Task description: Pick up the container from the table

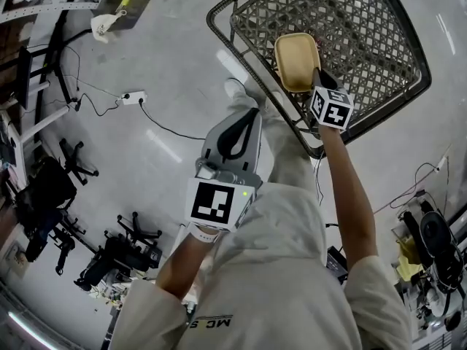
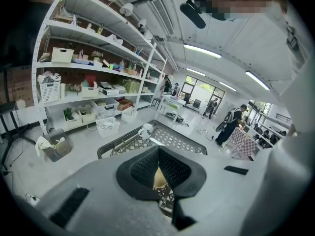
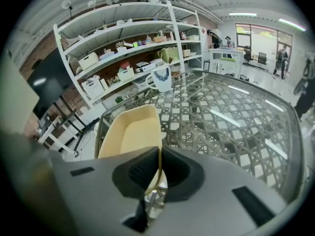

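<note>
Woven glass-topped table (image 1: 379,42) on grey floor (image 1: 168,64), stocked shelving (image 3: 123,48) behind, pale container (image 1: 295,60) at table's near edge, rim pinched by right gripper (image 3: 158,168), left gripper (image 2: 158,154) jaws pressed together, empty, container's underside hidden.

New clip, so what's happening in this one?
A person works two handheld grippers. The right gripper has its jaws closed on the rim of a tan container at the edge of the lattice table. Whether the container is off the tabletop can't be told. The left gripper is held back from the table, jaws shut on nothing.
</note>
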### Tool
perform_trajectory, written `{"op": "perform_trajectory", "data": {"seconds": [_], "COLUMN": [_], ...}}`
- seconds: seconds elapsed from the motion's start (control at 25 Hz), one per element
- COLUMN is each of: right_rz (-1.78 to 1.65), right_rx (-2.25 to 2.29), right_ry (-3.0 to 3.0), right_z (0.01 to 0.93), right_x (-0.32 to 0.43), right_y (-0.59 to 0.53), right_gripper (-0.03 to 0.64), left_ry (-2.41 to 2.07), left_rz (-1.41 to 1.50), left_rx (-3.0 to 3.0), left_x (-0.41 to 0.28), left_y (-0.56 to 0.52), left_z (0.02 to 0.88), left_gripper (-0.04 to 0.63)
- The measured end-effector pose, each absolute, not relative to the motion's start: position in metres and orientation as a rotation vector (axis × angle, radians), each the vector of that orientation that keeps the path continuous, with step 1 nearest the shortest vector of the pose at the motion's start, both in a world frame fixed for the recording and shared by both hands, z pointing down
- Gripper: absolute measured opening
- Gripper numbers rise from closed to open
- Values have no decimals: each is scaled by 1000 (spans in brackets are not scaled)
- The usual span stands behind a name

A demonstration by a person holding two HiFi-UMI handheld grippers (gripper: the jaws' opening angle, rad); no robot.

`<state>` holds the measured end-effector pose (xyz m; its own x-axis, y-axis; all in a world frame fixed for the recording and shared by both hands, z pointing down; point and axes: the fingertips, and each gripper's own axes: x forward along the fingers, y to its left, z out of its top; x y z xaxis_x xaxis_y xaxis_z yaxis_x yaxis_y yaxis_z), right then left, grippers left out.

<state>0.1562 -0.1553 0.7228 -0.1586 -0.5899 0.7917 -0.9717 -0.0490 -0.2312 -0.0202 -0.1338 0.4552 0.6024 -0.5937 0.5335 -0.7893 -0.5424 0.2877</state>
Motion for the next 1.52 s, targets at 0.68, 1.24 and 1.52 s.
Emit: {"op": "perform_trajectory", "data": {"seconds": [0.68, 1.24, 1.52], "right_rz": [1034, 859, 732], "right_rx": [1698, 1765, 1833], "right_ry": [-1952, -2137, -2201], "right_z": [626, 492, 424], "right_x": [168, 189, 197], "right_y": [-159, -153, -137], "right_gripper": [30, 31, 31], "left_ry": [-1120, -1174, -1199], "left_rz": [438, 365, 323], "left_rx": [2389, 2486, 2525], "left_x": [-8, -10, -13], "left_y": [-132, -135, -129], "left_z": [415, 364, 340], "left_gripper": [23, 23, 23]}}
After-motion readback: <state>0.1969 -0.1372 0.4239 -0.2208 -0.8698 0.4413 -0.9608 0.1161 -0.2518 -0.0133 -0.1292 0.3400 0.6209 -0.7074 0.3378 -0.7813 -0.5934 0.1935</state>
